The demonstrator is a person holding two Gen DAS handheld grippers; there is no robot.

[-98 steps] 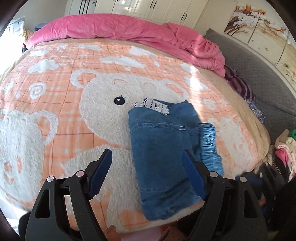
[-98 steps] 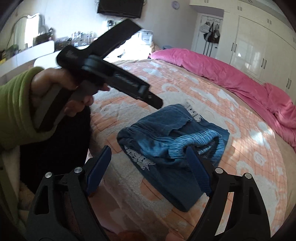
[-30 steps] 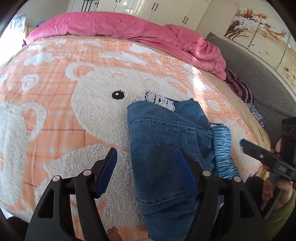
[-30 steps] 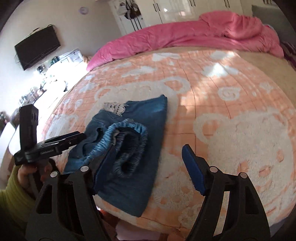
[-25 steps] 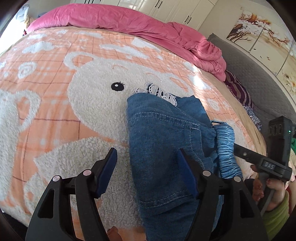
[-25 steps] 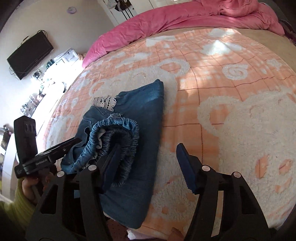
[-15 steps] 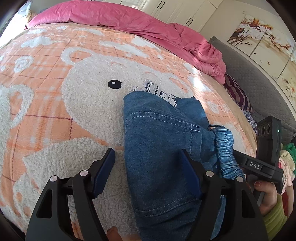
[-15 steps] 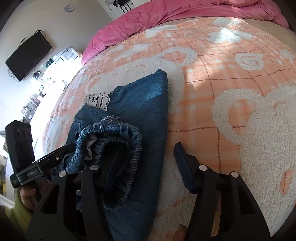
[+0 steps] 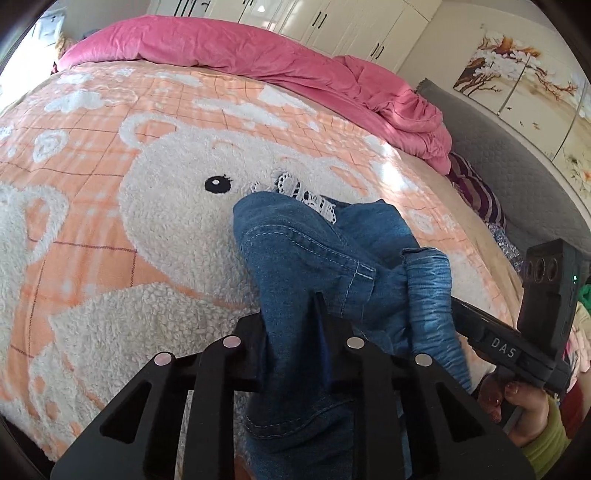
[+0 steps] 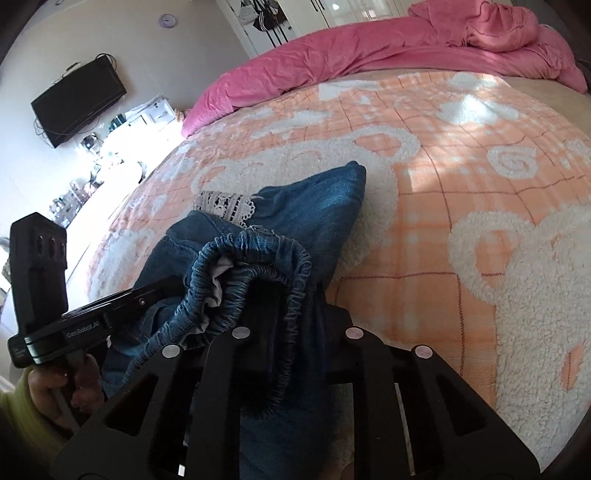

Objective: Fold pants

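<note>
At the near edge of the bed, both grippers have hold of the denim pants (image 9: pixel 303 258). Left gripper (image 9: pixel 293 325): jaws closing, a bunched fold of the denim leg panel pinched between them, cloth rising out of the pinch and draping down past the fingers. Right gripper (image 10: pixel 291 325): jaws closing, clamped on the gathered elastic waistband (image 10: pixel 258 266), which loops up and over the left finger; pale lining shows inside the opening. Seen from the left wrist, the right gripper comes in from the right, its tip buried in the ruched waistband, held by a hand (image 9: pixel 517 410) with a yellow-green sleeve (image 9: pixel 543 443). Seen from the right wrist, the left gripper (image 10: pixel 162 291) enters from the left and its tip disappears into the denim. Pants lie folded and rumpled on the fleece bear blanket (image 9: pixel 110 229), orange check with white bears, near the front edge of the bed; a white lace trim (image 10: pixel 225 206) pokes out at the far end of the bundle. Beyond, a pink duvet (image 9: pixel 240 55) is heaped along the far side of the bed. White wardrobe doors (image 9: pixel 332 22) behind it; a wall-mounted television (image 10: pixel 77 99) at far left in the right wrist view.
</note>
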